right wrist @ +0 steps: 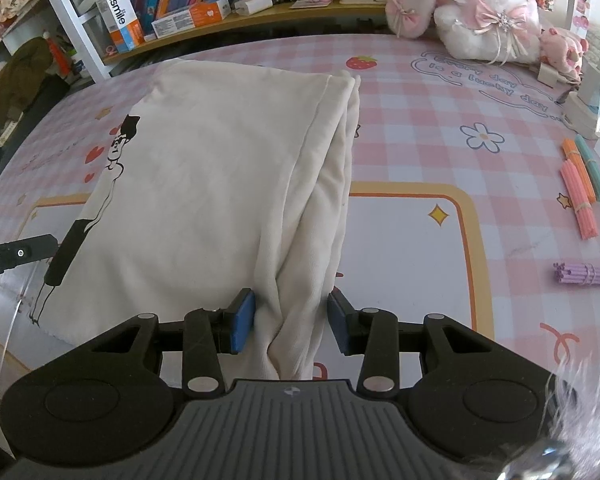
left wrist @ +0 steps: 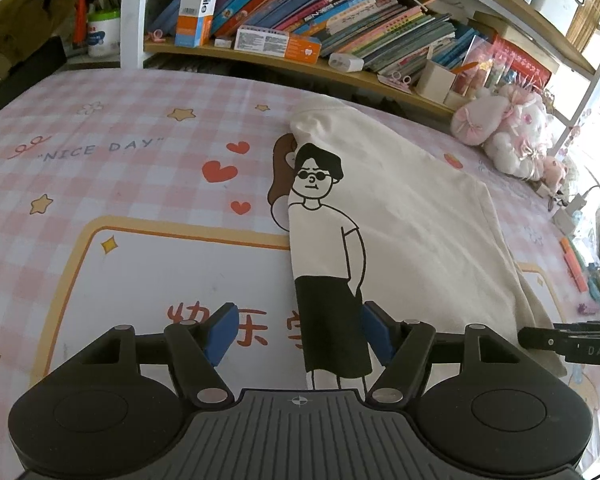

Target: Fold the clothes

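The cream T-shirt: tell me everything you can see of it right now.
The cream T-shirt looks like soft cotton and lies folded lengthwise on the pink checked mat, layered edges bunched along one side. A line-drawn figure in sunglasses and a black skirt runs along the other folded edge. The right claw straddles the bunched near end; the left claw straddles the printed edge.

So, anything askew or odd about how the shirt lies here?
The cream T-shirt is folded lengthwise, but its right edge is bunched into uneven ridges between the right claw's pads, not flat. The printed figure is cut by the fold.
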Tool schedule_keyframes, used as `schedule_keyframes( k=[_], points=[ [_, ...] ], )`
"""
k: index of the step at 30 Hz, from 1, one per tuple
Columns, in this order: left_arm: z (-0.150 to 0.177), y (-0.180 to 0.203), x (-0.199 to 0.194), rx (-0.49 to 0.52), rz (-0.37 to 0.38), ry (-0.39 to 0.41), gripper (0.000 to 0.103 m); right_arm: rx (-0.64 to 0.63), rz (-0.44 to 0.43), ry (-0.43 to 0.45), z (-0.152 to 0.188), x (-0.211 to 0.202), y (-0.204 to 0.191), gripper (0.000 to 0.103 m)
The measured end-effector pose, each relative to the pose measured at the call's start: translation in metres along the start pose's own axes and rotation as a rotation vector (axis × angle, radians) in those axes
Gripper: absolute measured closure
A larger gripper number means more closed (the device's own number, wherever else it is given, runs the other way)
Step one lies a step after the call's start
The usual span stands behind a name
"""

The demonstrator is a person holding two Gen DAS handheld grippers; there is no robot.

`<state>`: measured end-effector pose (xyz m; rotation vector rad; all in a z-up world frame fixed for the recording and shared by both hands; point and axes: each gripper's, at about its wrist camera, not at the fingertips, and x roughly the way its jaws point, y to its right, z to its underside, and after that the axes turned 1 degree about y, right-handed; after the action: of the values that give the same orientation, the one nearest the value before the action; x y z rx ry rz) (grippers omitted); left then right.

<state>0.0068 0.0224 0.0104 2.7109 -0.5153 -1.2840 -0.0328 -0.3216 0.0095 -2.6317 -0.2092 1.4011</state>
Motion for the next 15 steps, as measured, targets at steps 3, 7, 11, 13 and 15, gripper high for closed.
schedule_keyframes(
  k=[3,7,11,13,15],
  points=[
    [-0.0013,-0.0007,0.0009,0.004,0.004,-0.004,0.035,0.002,0.002,0.0,0.0002,0.0,-0.0001,0.065],
    [-0.0026,-0.0011,0.0026,0.009,0.009,-0.011,0.035,0.005,0.004,0.001,0.0004,0.0,-0.0006,0.065],
    [-0.0037,-0.0016,0.0044,0.009,0.012,-0.016,0.035,0.005,0.005,0.001,0.0005,0.0003,-0.0008,0.065],
    [-0.0038,-0.0021,0.0058,0.008,0.012,-0.022,0.035,0.004,0.006,0.001,0.0005,0.0004,-0.0009,0.065],
    [-0.0037,-0.0028,0.0071,0.007,0.011,-0.029,0.035,0.004,0.006,0.0,0.0002,0.0005,-0.001,0.065]
  ],
)
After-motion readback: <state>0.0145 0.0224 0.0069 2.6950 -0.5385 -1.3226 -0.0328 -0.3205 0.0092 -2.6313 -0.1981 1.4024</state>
